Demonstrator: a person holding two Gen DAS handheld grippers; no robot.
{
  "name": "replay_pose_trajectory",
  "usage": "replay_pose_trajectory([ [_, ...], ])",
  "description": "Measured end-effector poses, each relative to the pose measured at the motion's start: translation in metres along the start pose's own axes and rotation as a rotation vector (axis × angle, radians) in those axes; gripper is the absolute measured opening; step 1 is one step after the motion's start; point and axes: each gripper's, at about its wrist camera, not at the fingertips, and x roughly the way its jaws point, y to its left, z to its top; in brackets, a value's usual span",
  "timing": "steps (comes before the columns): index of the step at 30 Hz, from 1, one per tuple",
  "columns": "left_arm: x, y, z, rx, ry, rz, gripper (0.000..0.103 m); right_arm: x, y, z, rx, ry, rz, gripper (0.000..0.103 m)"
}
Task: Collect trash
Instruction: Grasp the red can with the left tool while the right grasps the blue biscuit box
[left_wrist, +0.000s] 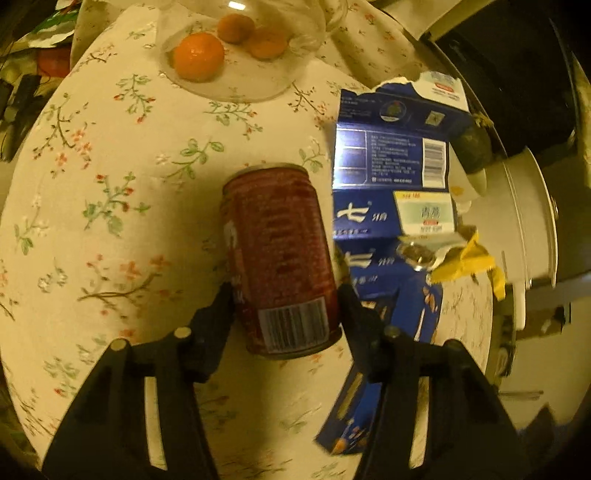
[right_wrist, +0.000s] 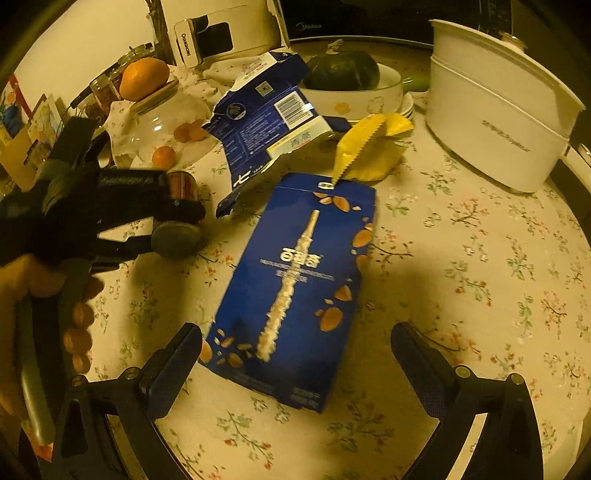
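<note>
Through the left wrist view, we see our left gripper (left_wrist: 286, 295) with its fingers on either side of the red can (left_wrist: 279, 258), which lies on the flowered tablecloth (left_wrist: 110, 184). The fingertips meet the can's sides near its barcode end, clamped for lifting as trash, we judge.

In the right wrist view, our right gripper (right_wrist: 295, 354) hangs wide apart over the blue snack box (right_wrist: 295, 288). The box's near end lies between the fingers, untouched.

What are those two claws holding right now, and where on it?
The left gripper clamps the red can across its sides near the barcode end. The right gripper holds nothing; it is open around the blue snack box.
</note>
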Motion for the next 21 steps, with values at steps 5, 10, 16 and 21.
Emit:
replay_pose_trajectory([
  [5, -0.012, 0.019, -0.002, 0.049, 0.005, 0.004, 0.058, 0.013, 0.013, 0.007, 0.029, 0.025, 0.033, 0.103],
  [10, -0.026, 0.03, -0.014, 0.089, 0.002, 0.004, 0.058, 0.024, 0.029, 0.011, -0.023, 0.021, -0.046, 0.103],
  [16, -0.031, 0.035, -0.027, 0.091, 0.004, -0.017, 0.058, 0.038, 0.033, 0.016, -0.083, 0.04, -0.186, 0.103],
  [21, -0.035, 0.036, -0.039, 0.092, 0.008, -0.029, 0.057, 0.053, 0.005, 0.01, 0.034, 0.123, -0.176, 0.102],
])
